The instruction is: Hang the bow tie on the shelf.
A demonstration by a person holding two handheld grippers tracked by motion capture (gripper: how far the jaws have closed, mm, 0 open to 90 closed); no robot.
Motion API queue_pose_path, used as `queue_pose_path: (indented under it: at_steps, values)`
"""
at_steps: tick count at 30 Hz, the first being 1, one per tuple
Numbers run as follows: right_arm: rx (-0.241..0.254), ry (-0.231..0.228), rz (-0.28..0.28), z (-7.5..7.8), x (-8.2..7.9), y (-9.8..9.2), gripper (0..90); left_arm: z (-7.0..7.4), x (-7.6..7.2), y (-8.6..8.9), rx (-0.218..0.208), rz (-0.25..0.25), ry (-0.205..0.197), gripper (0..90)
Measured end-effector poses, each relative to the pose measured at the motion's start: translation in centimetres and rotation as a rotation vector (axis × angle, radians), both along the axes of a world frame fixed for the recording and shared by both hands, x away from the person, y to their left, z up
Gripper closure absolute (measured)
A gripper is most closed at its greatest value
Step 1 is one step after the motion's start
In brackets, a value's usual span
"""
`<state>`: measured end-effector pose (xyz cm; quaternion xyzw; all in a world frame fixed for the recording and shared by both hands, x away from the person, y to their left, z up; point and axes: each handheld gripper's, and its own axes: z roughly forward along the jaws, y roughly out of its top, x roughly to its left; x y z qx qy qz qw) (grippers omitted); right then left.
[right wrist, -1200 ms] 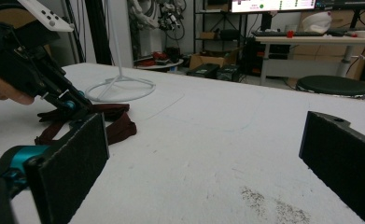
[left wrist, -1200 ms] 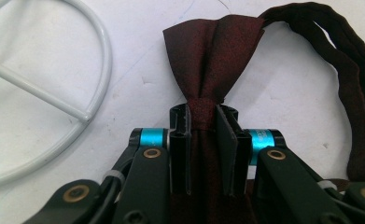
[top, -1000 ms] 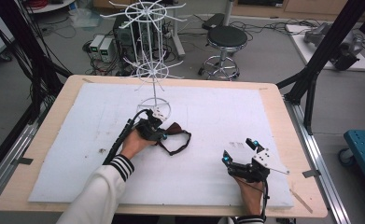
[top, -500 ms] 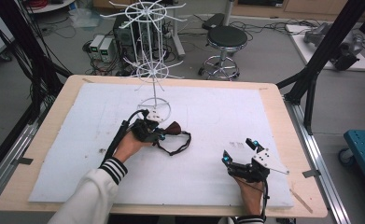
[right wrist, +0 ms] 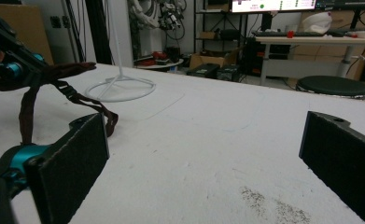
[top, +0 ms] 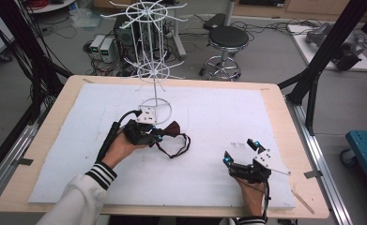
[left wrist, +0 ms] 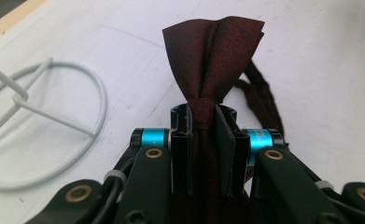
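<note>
The left gripper [top: 158, 136] is held above the white mat [top: 218, 117], just in front of the ring base of the white wire stand [top: 154, 108]. Its jaws are clamped on the knot of a dark red bow tie [left wrist: 213, 51]; one wing is fanned out past the pads, and the strap [top: 179, 147] is looped down onto the mat at the right of the gripper. Well apart, near the front right edge of the mat, the right gripper [top: 241, 152] is rested low with its jaws spread wide and nothing between them.
</note>
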<state>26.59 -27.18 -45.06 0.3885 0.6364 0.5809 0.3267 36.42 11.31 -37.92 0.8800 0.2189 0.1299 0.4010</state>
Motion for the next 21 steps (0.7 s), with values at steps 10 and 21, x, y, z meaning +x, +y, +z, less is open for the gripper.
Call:
queue_pose_path:
  at_steps: [10,21]
  values:
    - [-0.002,-0.002,0.001,0.0,0.0,0.0,0.7,1.6,-0.7,1.8,-0.084,0.01,-0.029,76.9]
    - [-0.009,-0.007,0.001,0.0,0.0,0.0,0.7,3.0,-1.2,3.6,-0.14,0.023,-0.059,76.9]
